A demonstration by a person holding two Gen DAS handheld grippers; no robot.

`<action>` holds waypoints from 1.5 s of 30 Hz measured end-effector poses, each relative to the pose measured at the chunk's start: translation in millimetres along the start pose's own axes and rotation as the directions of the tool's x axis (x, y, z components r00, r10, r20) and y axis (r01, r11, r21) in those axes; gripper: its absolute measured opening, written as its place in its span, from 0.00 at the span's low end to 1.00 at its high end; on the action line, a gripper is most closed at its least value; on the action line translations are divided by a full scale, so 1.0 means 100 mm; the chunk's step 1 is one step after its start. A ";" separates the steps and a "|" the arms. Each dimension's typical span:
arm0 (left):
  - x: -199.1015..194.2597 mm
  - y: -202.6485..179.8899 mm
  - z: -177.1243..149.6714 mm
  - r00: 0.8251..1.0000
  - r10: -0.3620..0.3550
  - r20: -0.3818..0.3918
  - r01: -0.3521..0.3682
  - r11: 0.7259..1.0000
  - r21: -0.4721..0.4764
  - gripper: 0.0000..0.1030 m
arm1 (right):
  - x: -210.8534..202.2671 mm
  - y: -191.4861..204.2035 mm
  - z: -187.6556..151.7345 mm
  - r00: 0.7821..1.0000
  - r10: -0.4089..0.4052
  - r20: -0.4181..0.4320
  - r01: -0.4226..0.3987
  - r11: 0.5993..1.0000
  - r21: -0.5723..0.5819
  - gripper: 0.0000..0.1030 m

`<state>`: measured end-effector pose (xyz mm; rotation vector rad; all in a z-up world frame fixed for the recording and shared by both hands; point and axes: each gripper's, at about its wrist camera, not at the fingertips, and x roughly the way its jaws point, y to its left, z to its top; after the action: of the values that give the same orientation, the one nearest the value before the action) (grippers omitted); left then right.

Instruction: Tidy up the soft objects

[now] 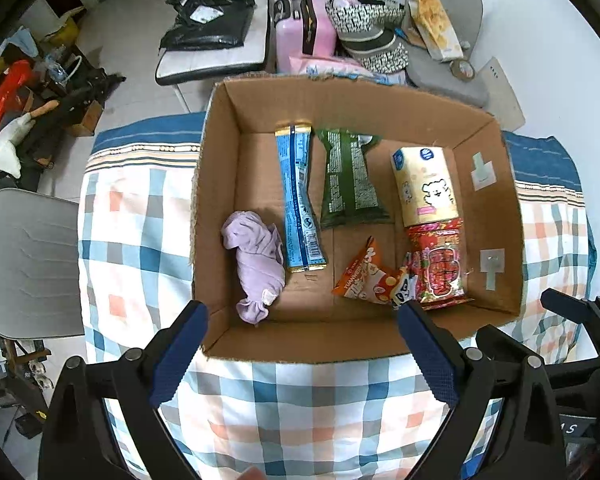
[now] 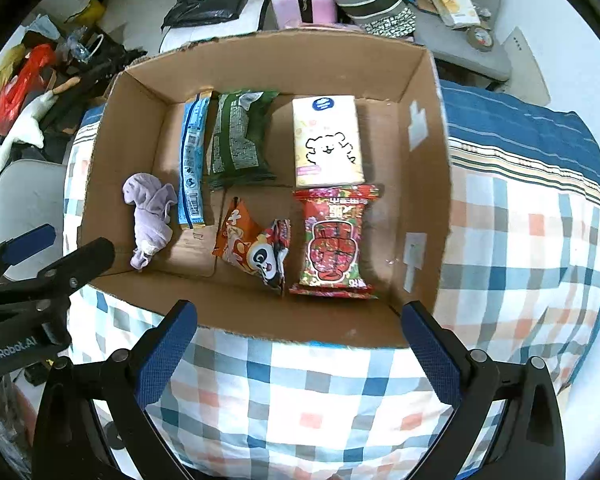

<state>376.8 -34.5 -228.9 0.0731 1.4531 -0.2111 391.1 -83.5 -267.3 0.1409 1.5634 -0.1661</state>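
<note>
Soft objects already lie on the floor of the cardboard box [image 1: 220, 128], which sits on a checked cloth [image 1: 292, 408]. You hold both grippers above the near wall of the box, each with its jaws spread wide and nothing between them: the left gripper [image 1: 302, 322] and the right gripper [image 2: 298, 320].

At the left lies a lilac cloth bundle [image 1: 256, 264], just beside a long blue packet [image 1: 300, 200]. Next come a green pouch [image 1: 350, 178] and a tissue pack [image 1: 426, 184], with a red snack pack [image 1: 440, 266] touching its near end. An orange triangular bag [image 1: 364, 276] overlaps a small panda bag [image 2: 266, 258].

All of these will likely be light and will give under pressure. Take the cloth at its thick middle, since a loose fold would probably slip free. Pinch the air-filled bags gently across the body, or by a sealed end, as the film looks slick. The tissue pack should tolerate a firmer squeeze across its narrow width.
</note>
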 end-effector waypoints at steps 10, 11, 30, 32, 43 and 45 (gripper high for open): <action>-0.74 -0.13 -0.42 0.989 0.000 0.147 0.000 1.000 -0.004 0.94 | -0.58 -0.05 -0.42 0.991 0.006 0.131 -0.008 1.000 0.016 1.00; -0.83 -0.14 -0.48 0.988 0.001 0.157 0.000 1.000 -0.006 0.94 | -0.65 -0.05 -0.47 0.990 0.014 0.144 -0.017 1.000 0.017 1.00; -2.40 -0.31 -1.51 0.899 0.066 0.434 -0.077 0.997 0.008 0.94 | -2.39 0.00 -1.74 0.898 0.031 0.438 -0.033 0.999 -0.003 1.00; -2.50 -0.32 -1.59 0.888 0.062 0.455 -0.073 0.997 0.006 0.94 | -2.53 -0.01 -1.83 0.885 0.031 0.465 -0.035 0.999 0.001 1.00; -2.81 -0.34 -1.84 0.847 0.071 0.527 -0.072 0.997 -0.018 0.94 | -3.04 0.08 -2.21 0.832 0.015 0.554 -0.005 1.000 -0.019 1.00; -2.85 -0.35 -1.89 0.842 0.071 0.534 -0.072 0.997 -0.018 0.94 | -3.10 0.10 -2.24 0.824 0.011 0.566 0.000 1.000 -0.021 1.00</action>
<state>156.6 -7.2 33.0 0.0639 0.8869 -0.1552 172.9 -25.4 41.5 0.0695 0.9644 -0.1691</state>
